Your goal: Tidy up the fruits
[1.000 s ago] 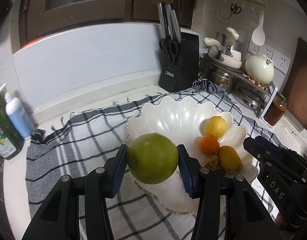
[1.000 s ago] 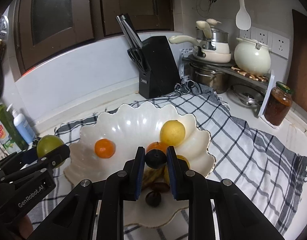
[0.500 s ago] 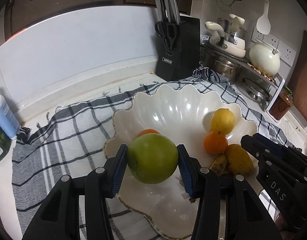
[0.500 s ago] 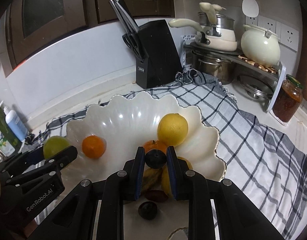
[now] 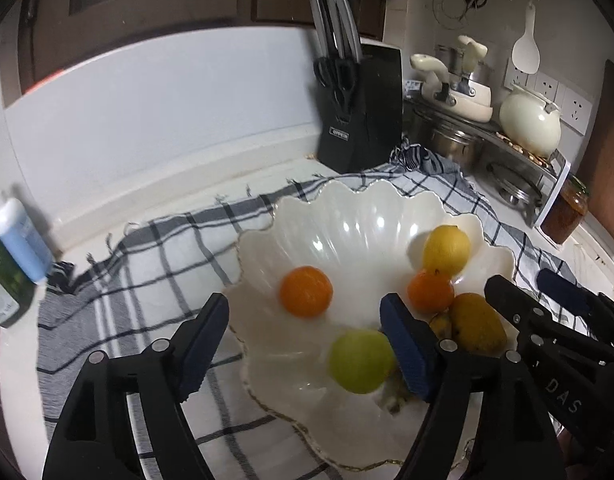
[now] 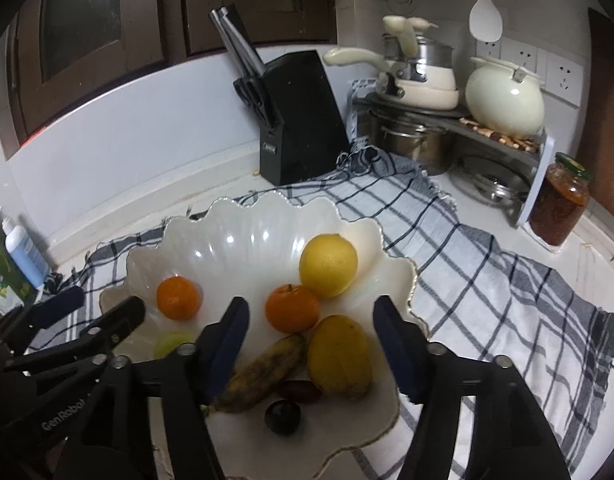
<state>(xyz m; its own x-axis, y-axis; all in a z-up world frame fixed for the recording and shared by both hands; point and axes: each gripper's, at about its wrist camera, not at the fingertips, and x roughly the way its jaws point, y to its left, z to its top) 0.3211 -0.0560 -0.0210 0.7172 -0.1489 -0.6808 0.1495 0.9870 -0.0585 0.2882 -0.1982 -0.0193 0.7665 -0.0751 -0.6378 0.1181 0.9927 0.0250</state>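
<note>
We drop fruit into the bowl [image 5: 347, 216]

Both jaws are opening, holding nothing; we lift clear of the green apple [image 5: 361, 361] and plum [image 6: 283, 417].

White scalloped bowl [image 6: 391, 264] holding the fruit. A yellow lemon [image 6: 328, 265] lies toward the far right of the bowl, with an orange [image 6: 292, 307] touching its near side. A second orange [image 6: 177, 297] sits apart at the bowl's left. A yellow mango [image 6: 340, 356], a browned banana [image 6: 263, 372] and two dark plums [image 6: 283, 417] cluster at the near side. A blurred green apple [image 5: 361, 360] is at the bowl's near left.
</note>
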